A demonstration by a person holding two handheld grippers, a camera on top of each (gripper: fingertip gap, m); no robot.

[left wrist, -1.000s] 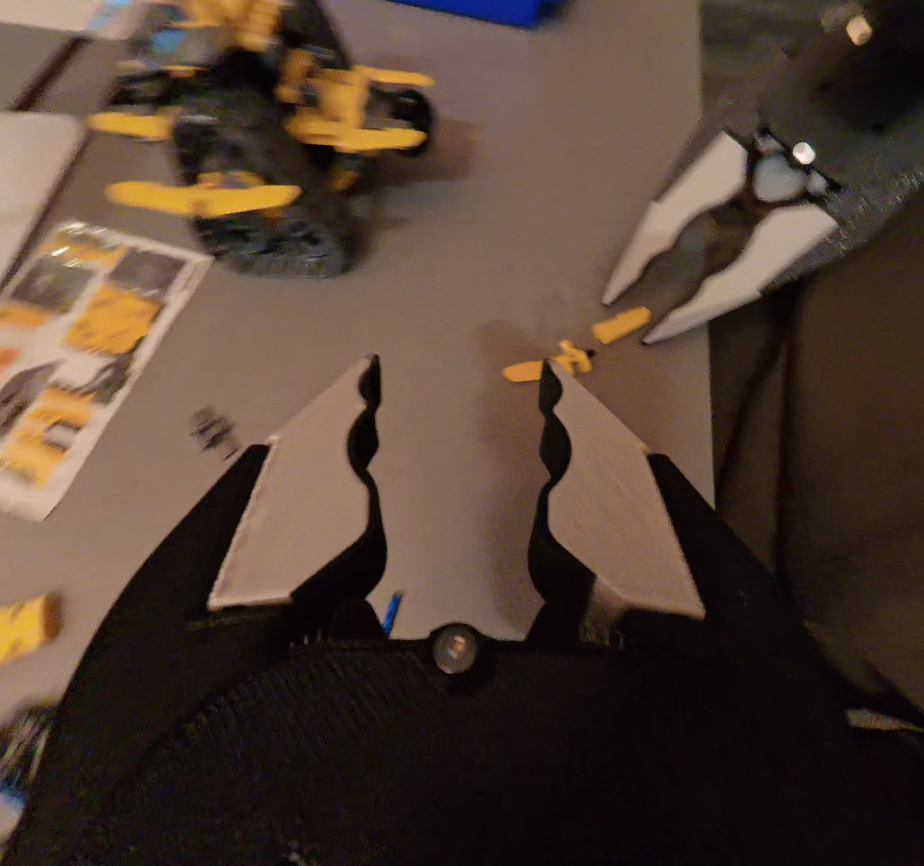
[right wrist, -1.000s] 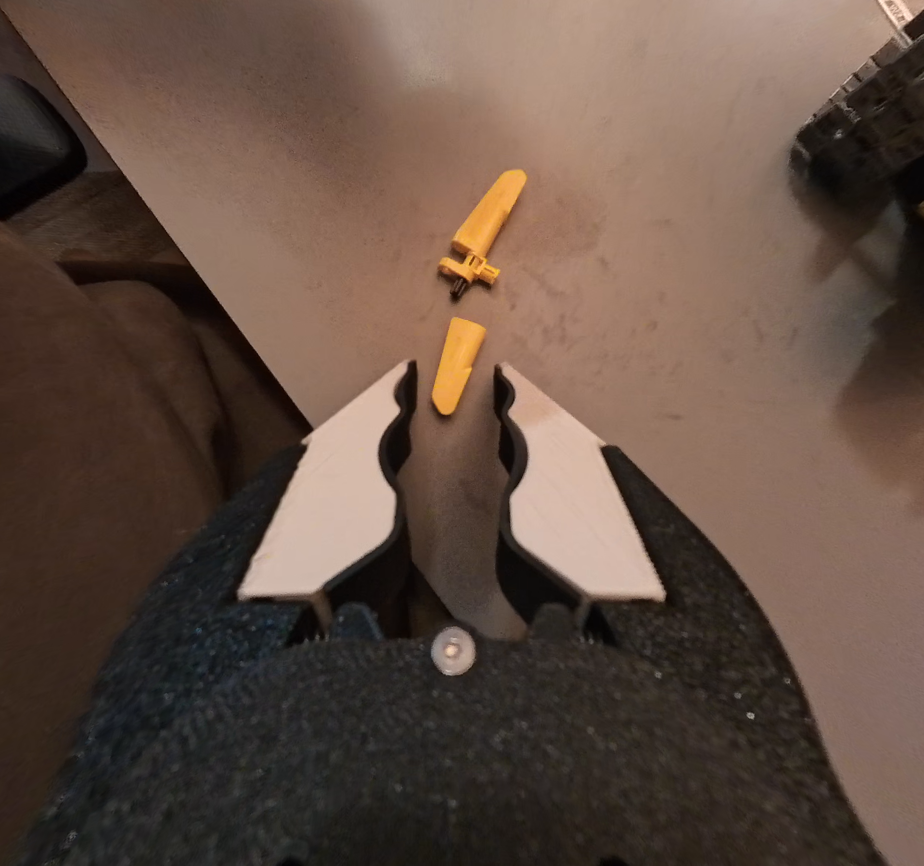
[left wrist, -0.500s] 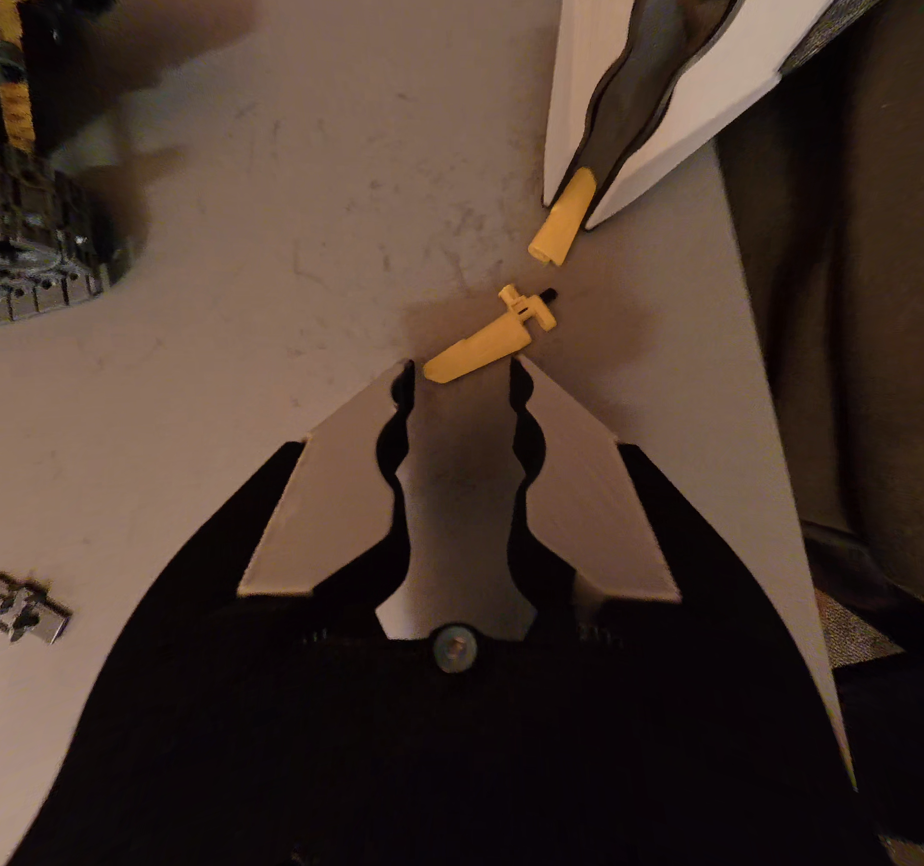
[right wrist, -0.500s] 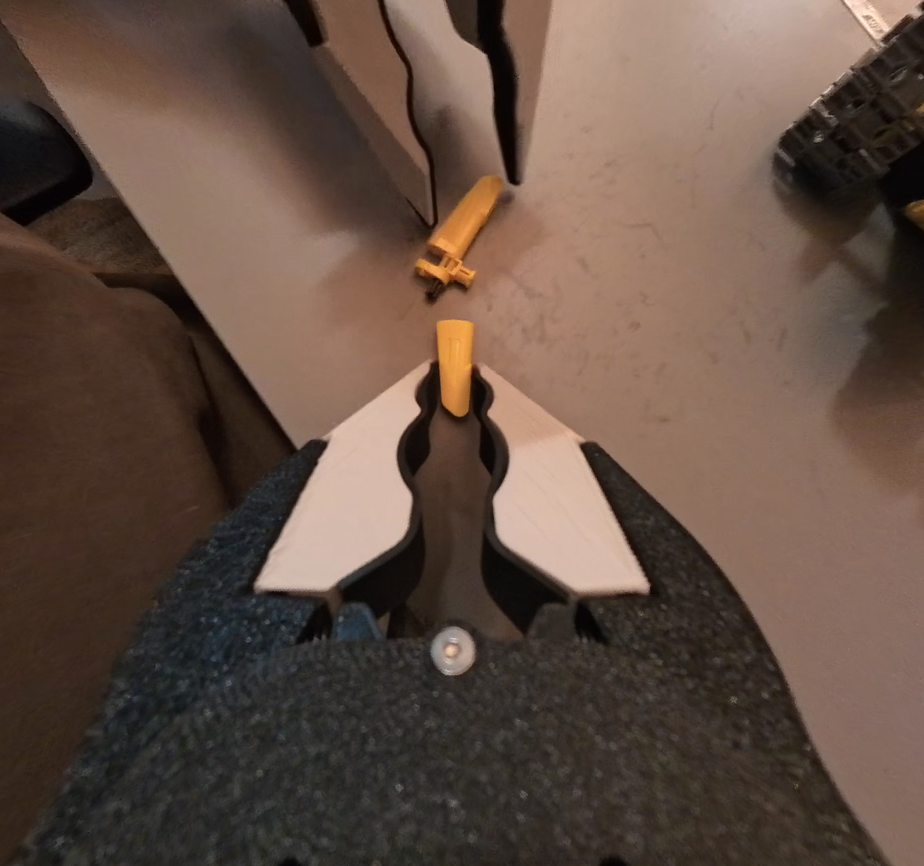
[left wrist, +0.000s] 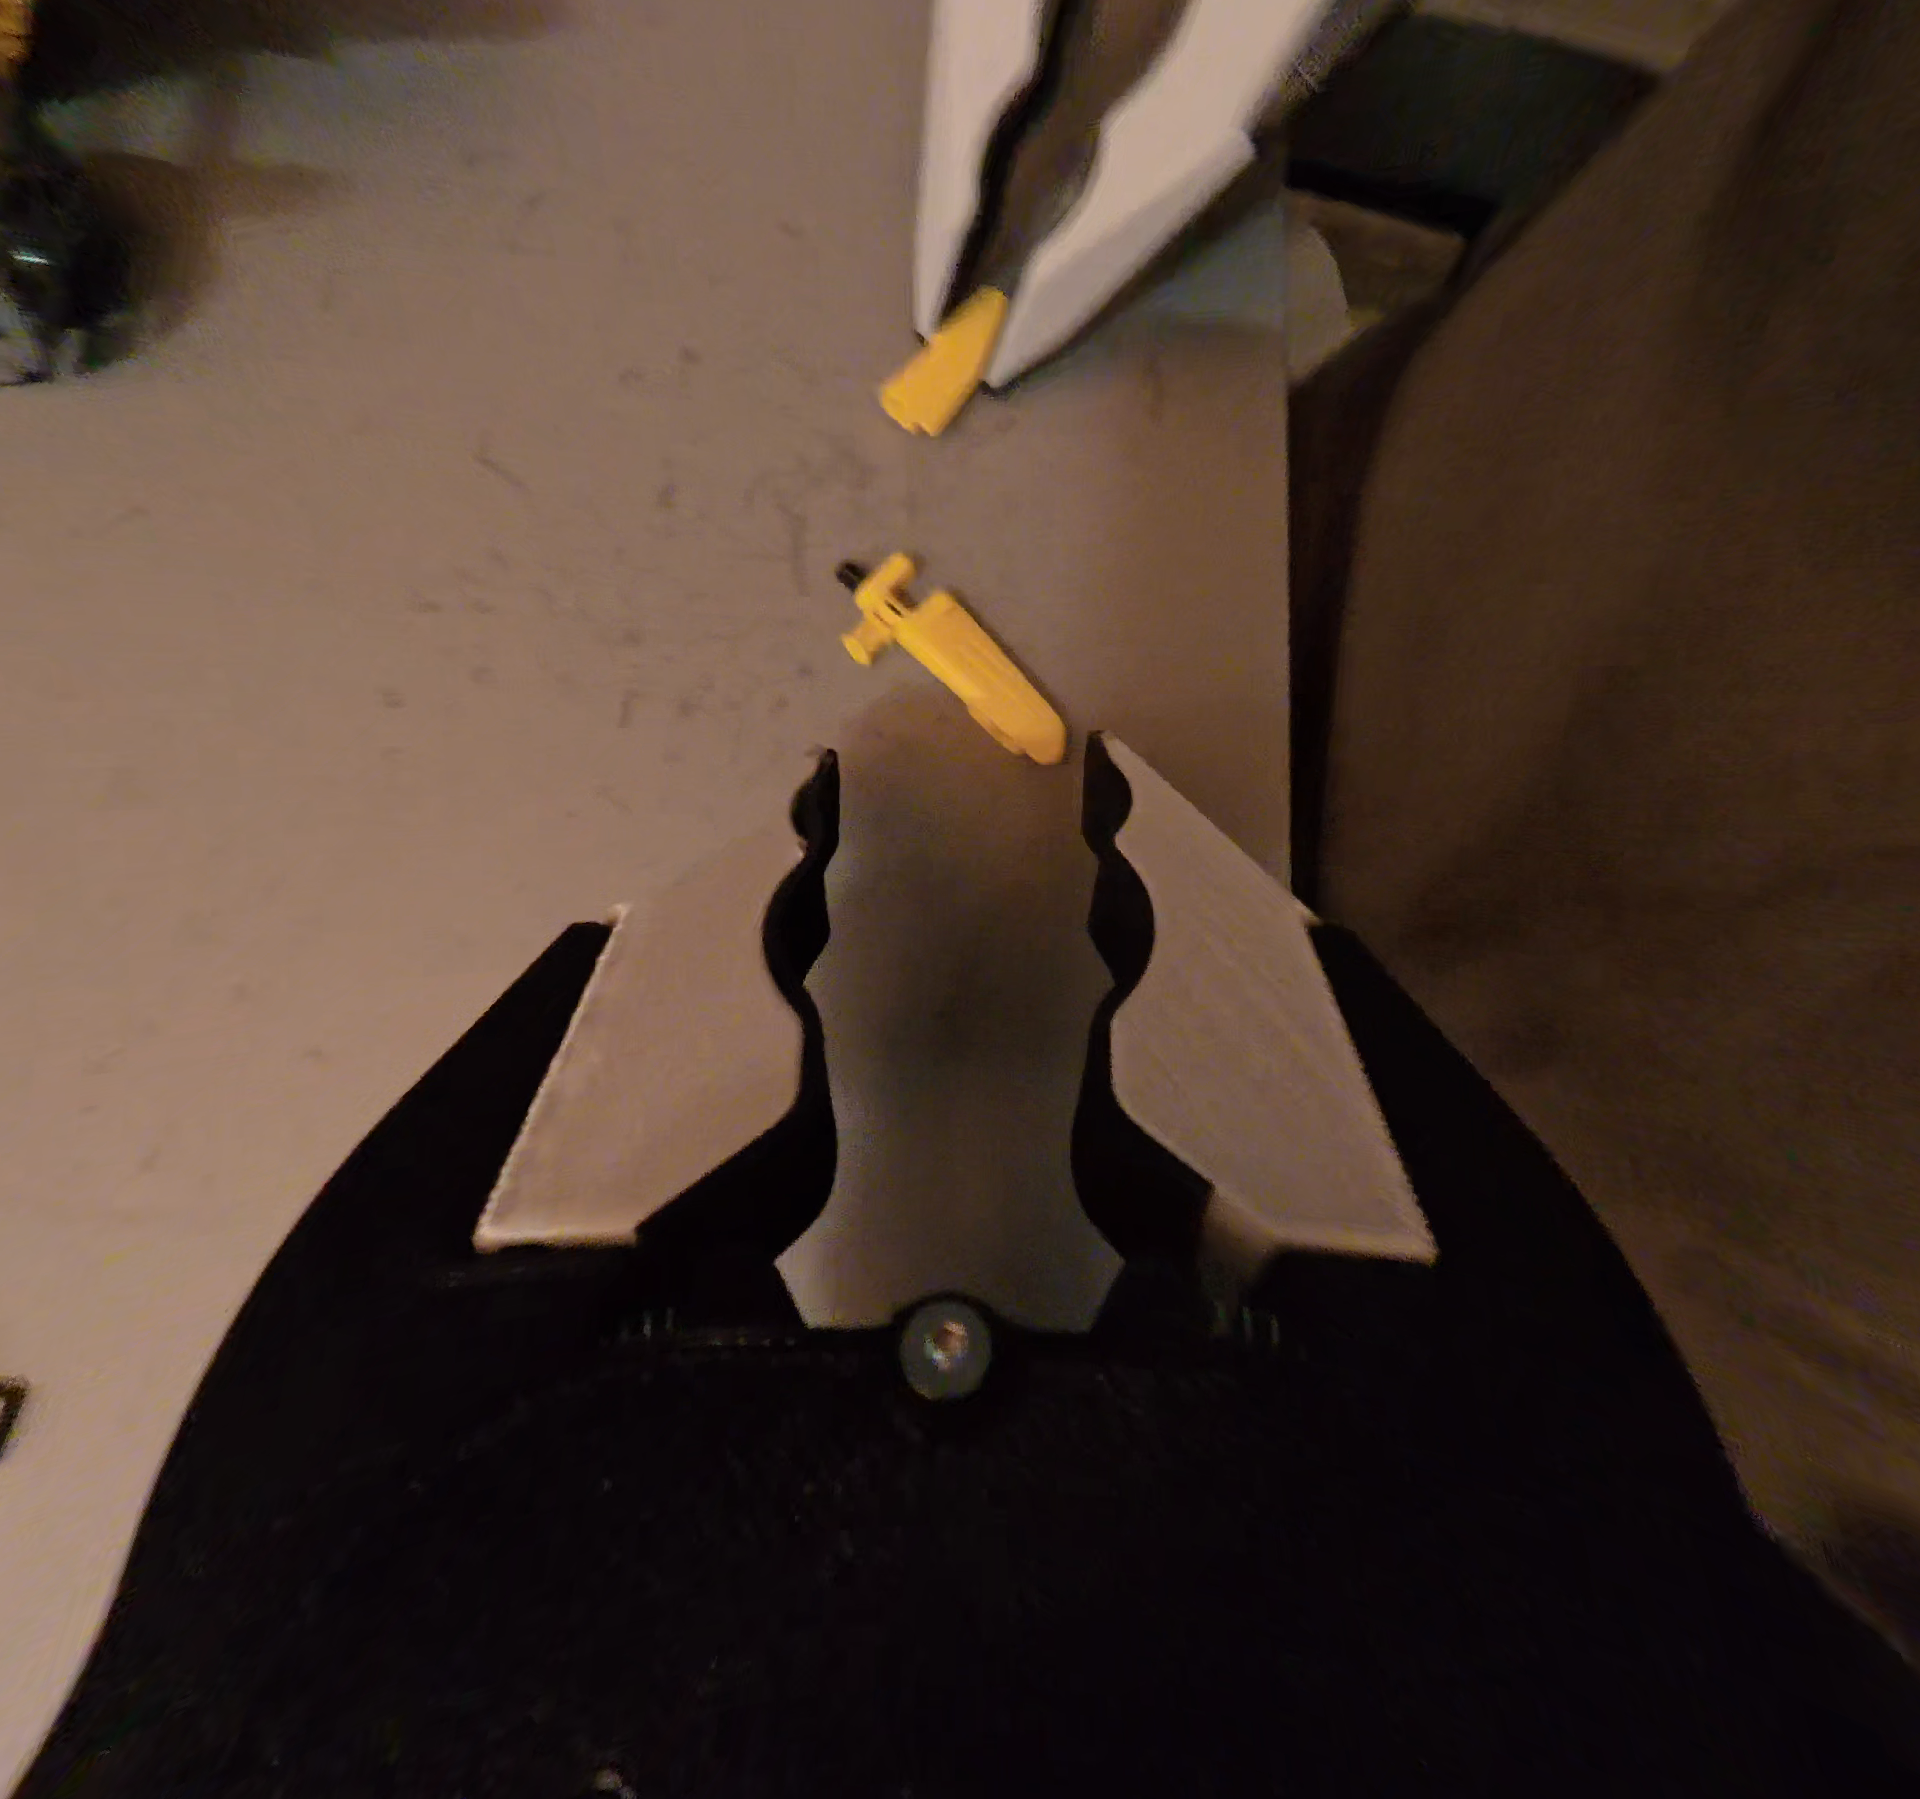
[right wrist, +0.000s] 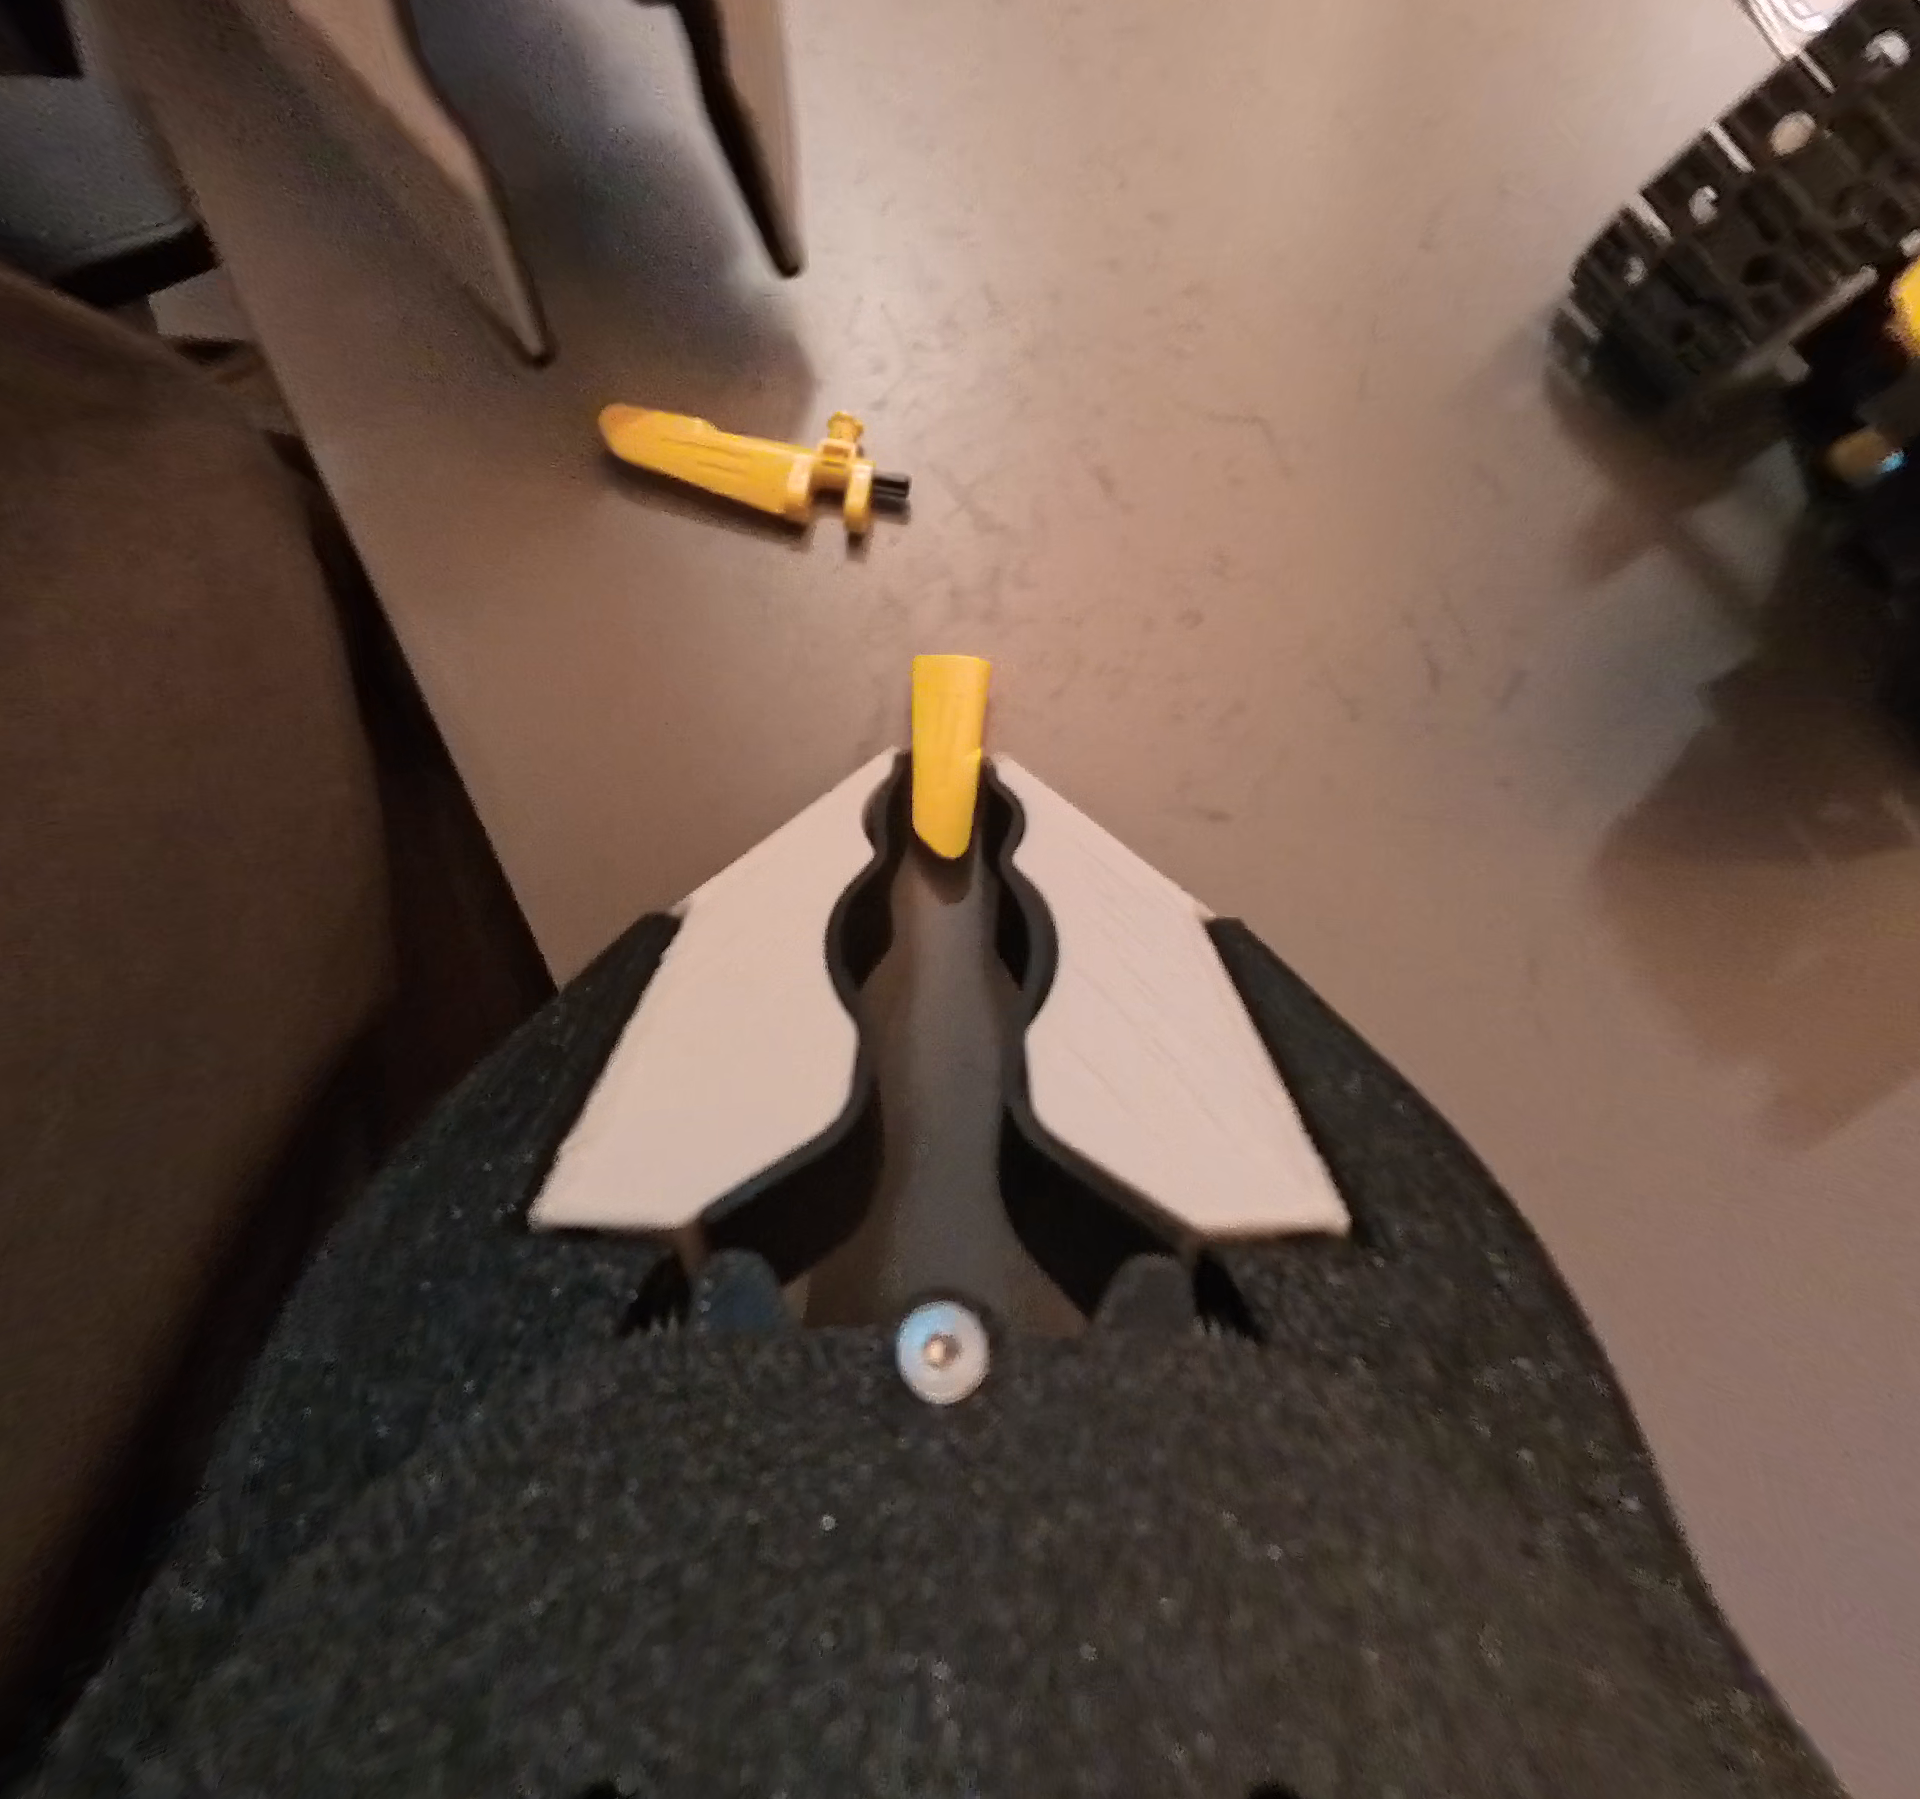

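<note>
The right tool point(right wrist: 943, 773) is clamped on a small yellow tapered piece point(right wrist: 945, 752), which sticks out forward past the fingertips with its pointed end lying back in the gap between the fingers; how far that piece stands off the grey surface point(right wrist: 1247, 399) cannot be told from this view. In the left wrist view the same piece point(left wrist: 943, 367) shows pinched at the tips of the right tool point(left wrist: 987, 336), whose upper part is cut off by the top edge and smeared by motion. The left tool point(left wrist: 956, 752) has its fingers apart with nothing between them, only bare surface point(left wrist: 416, 606) and shadow. Just beyond its right fingertip lies a longer yellow piece with a cross-shaped end and a black pin point(left wrist: 951, 653), flat on the surface near the right edge, its rounded end toward the tool and its pin end pointing away. In the right wrist view that longer piece point(right wrist: 743, 471) lies ahead and to the left, well apart from the held piece, with the left tool point(right wrist: 665, 315) hanging beyond it, its body cut off at the top. Farther off to the right, a black tracked model with yellow parts point(right wrist: 1766, 243) is blurred and cropped by the frame edge; in the left wrist view only a dark smeared corner of it point(left wrist: 62, 274) shows. A brown upholstered shape point(left wrist: 1662, 814) fills the space past the surface's edge, too dim to identify.
</note>
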